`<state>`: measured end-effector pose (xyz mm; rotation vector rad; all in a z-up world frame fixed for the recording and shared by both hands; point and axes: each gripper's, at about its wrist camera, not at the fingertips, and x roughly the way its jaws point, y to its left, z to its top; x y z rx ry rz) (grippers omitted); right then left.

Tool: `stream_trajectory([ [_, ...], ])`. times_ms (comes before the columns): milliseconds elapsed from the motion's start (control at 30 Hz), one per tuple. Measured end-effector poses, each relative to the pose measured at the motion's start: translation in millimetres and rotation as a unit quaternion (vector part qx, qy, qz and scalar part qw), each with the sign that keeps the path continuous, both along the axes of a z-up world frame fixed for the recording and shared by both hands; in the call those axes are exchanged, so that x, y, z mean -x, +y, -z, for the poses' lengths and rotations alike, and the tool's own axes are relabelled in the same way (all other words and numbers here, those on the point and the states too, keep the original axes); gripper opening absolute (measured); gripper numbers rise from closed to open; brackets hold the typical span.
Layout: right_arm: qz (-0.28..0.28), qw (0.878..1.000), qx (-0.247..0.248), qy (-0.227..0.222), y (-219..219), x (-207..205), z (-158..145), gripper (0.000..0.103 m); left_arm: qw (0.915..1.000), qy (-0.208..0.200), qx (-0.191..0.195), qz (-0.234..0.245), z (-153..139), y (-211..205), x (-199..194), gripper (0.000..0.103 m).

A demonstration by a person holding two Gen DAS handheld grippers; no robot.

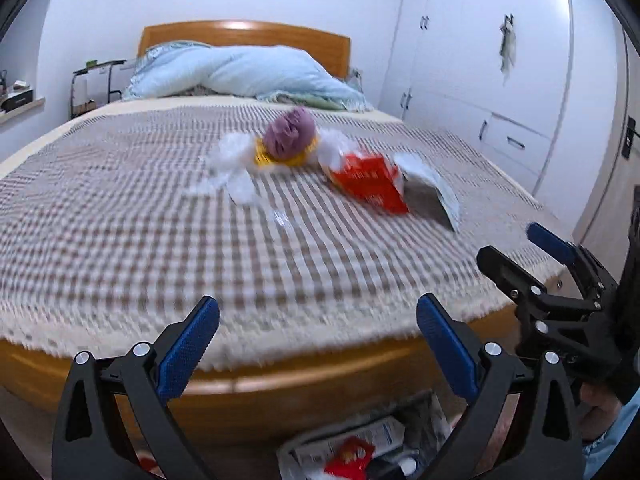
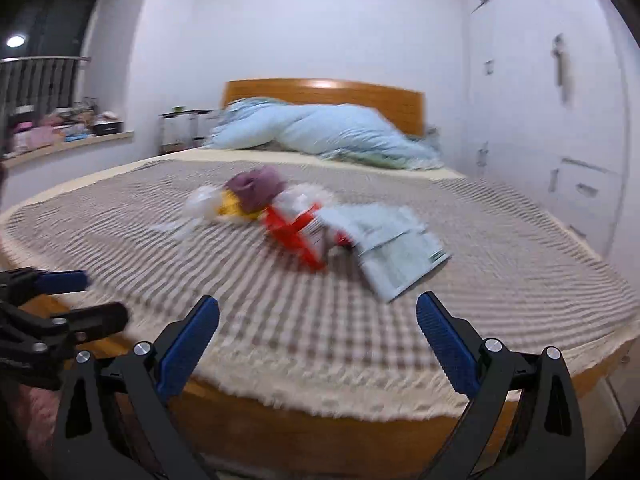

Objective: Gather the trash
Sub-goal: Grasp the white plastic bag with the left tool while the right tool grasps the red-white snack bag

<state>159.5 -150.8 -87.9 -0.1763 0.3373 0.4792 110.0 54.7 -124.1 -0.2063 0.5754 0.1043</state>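
Observation:
Trash lies mid-bed on a checked blanket: a red snack bag (image 1: 370, 182) (image 2: 298, 236), a pale paper packet (image 1: 430, 188) (image 2: 394, 248), crumpled white tissue (image 1: 234, 168) (image 2: 200, 204), and a purple ball (image 1: 290, 133) (image 2: 258, 188) on a yellow wrapper (image 1: 266, 158) (image 2: 232, 206). My left gripper (image 1: 318, 330) hangs open over the bed's foot edge, empty. My right gripper (image 2: 318, 330) is open and empty too, at the same edge; it also shows in the left wrist view (image 1: 516, 246). Below the left gripper sits a bin (image 1: 360, 444) holding wrappers.
The wooden bed frame (image 1: 280, 384) crosses the foreground. A light blue duvet (image 1: 248, 74) is piled at the headboard. White wardrobes (image 1: 488, 64) line the right wall. A cluttered windowsill (image 2: 60, 132) and a small rack (image 1: 94, 84) stand on the left.

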Motion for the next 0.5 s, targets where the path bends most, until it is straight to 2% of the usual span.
stream_trajectory([
  [33, 0.026, 1.000, 0.004, -0.007, 5, -3, -3, 0.095, 1.0000, -0.004, 0.000, -0.003, -2, 2, -3, 0.095],
  [67, 0.028, 1.000, 0.003, -0.008, 8, -5, -5, 0.095, 0.9999, -0.008, -0.001, -0.006, -4, 5, -5, 0.095],
  [167, 0.004, 1.000, -0.010, 0.000, 16, -15, -11, 0.095, 0.9996, -0.021, -0.001, -0.016, -13, 18, -16, 0.095],
  [400, -0.005, 1.000, 0.008, -0.019, 45, -31, -18, 0.095, 0.9989, -0.036, -0.007, -0.031, -24, 44, -40, 0.095],
  [500, -0.014, 1.000, 0.012, -0.005, 55, -44, -19, 0.095, 0.9985, -0.037, -0.007, -0.040, -28, 58, -51, 0.095],
])
